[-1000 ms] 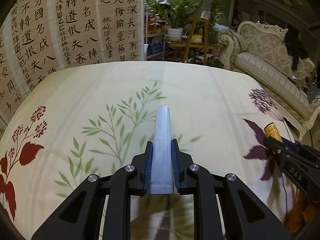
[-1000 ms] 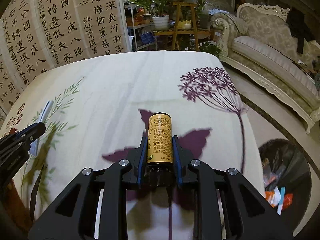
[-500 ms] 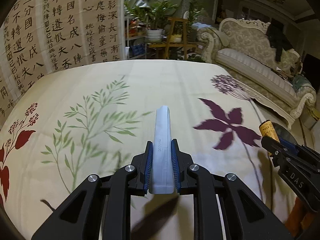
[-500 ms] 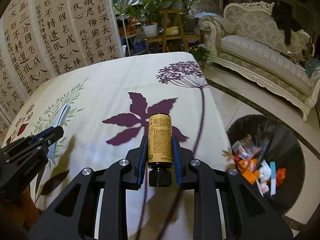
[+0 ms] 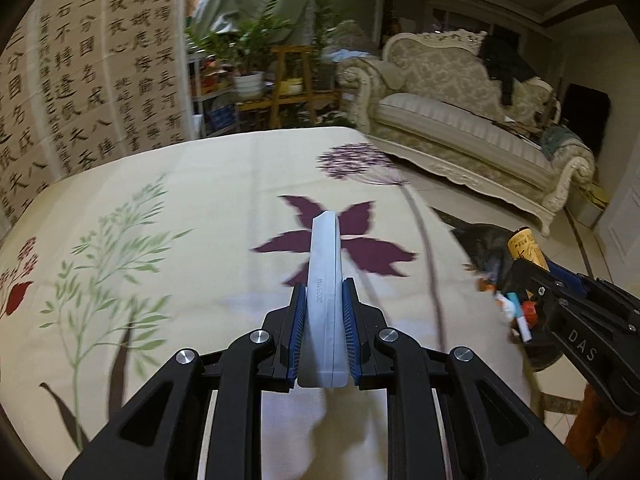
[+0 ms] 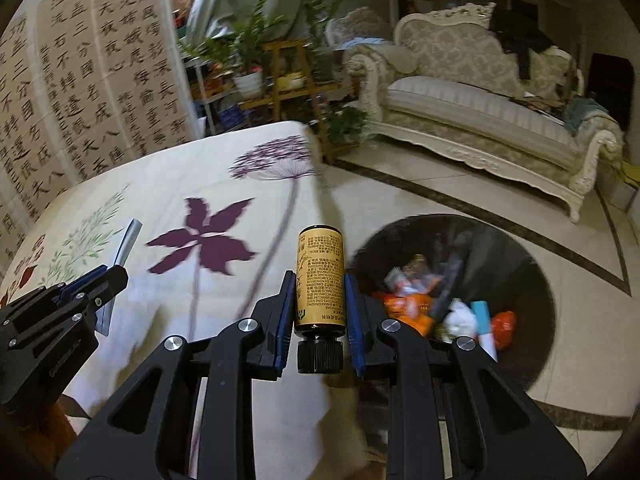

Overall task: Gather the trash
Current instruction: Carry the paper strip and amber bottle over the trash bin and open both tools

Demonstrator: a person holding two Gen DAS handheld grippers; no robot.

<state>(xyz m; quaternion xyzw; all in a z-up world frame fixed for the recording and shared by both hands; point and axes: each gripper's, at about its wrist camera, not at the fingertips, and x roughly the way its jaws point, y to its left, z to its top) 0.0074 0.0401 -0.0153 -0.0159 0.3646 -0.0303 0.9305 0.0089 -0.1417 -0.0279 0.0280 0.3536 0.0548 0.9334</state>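
— What has the left gripper (image 5: pixel 324 332) got?
— A flat pale-blue packet (image 5: pixel 325 280), pinched tight, centre frame over the flowered cloth (image 5: pixel 200 208).
— And the right gripper (image 6: pixel 320 312)?
— Clamped on a yellow bottle (image 6: pixel 320 276), cap toward the camera. The black trash bin (image 6: pixel 532 280), lower right, holds wrappers.

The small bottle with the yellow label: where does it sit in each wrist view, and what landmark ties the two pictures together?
Left wrist view: the small bottle is at the right edge, poking up from the right gripper.
Right wrist view: the bottle is at centre, clamped between the blue pads with its black cap toward the camera.
Shared landmark: the dark purple leaf print on the tablecloth, left of the bottle in both.
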